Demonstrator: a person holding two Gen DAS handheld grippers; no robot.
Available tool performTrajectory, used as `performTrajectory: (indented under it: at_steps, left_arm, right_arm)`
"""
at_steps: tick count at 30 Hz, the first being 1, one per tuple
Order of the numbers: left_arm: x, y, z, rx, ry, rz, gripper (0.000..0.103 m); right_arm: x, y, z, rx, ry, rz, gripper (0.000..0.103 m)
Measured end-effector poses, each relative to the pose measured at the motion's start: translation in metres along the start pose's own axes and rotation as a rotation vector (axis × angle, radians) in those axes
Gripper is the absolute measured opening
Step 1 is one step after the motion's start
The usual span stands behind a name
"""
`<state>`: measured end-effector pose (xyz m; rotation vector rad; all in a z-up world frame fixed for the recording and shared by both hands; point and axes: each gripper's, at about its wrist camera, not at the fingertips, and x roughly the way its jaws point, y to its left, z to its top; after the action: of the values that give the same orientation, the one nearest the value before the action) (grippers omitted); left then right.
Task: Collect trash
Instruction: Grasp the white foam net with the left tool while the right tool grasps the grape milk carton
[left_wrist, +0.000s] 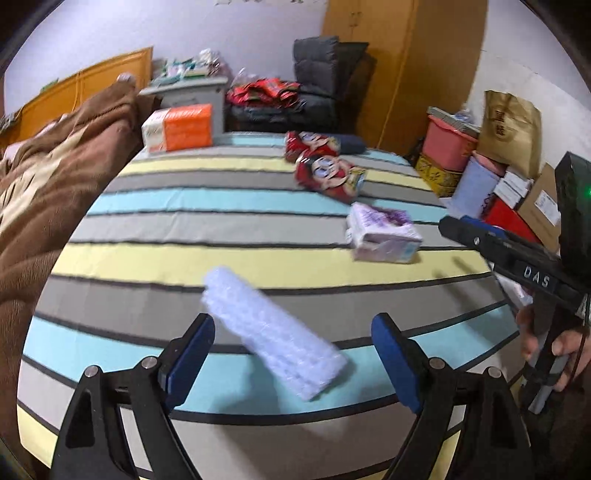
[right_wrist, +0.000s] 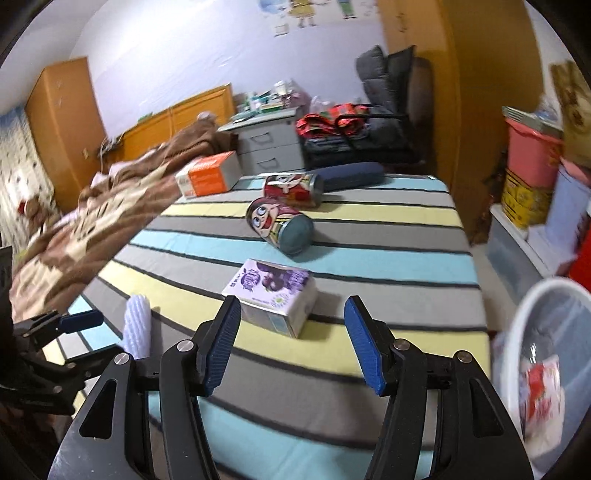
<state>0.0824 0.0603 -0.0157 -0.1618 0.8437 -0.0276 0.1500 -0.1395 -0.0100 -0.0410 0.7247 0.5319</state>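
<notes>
Left gripper (left_wrist: 291, 354) spread wide, nothing clamped, straddling white foam sleeve (left_wrist: 273, 332) lying diagonal on striped bedspread (left_wrist: 147, 240). Right gripper (right_wrist: 291, 339) also spread, empty, aimed at purple drink carton (right_wrist: 273, 295) just ahead on same spread. White bin (right_wrist: 546, 354) at right edge, some wrappers inside already. Farther out: two cartoon cans (right_wrist: 280, 225) on their sides, orange box (right_wrist: 207, 177) near brown blanket (right_wrist: 110, 206). Step in hand, probably: approach before grasp. Next: lower, centre, close on sleeve or carton, carry to bin.
</notes>
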Motion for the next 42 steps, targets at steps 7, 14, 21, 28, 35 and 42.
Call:
performTrajectory:
  at_steps: [7, 14, 21, 28, 35, 42]
  left_arm:
    - [0.022, 0.019, -0.005, -0.089, 0.065, -0.005, 0.088]
    - [0.036, 0.025, 0.0, -0.12, 0.072, -0.026, 0.088]
    - [0.047, 0.021, 0.011, -0.077, 0.072, -0.023, 0.088]
    - [0.054, 0.021, 0.019, -0.047, 0.083, -0.036, 0.088]
    - [0.044, 0.031, 0.011, -0.051, 0.1, -0.002, 0.088]
    - [0.033, 0.039, -0.001, -0.098, 0.102, 0.035, 0.088]
  right_arm:
    - [0.023, 0.004, 0.013, -0.079, 0.04, 0.033, 0.063]
    - [0.042, 0.006, 0.022, -0.125, 0.072, 0.089, 0.064]
    - [0.05, 0.009, 0.021, -0.204, 0.123, 0.137, 0.071]
    - [0.041, 0.018, 0.011, -0.3, 0.177, 0.164, 0.071]
    - [0.049, 0.03, 0.004, -0.382, 0.203, 0.063, 0.071]
    - [0.056, 0.028, 0.002, -0.27, 0.223, 0.063, 0.071]
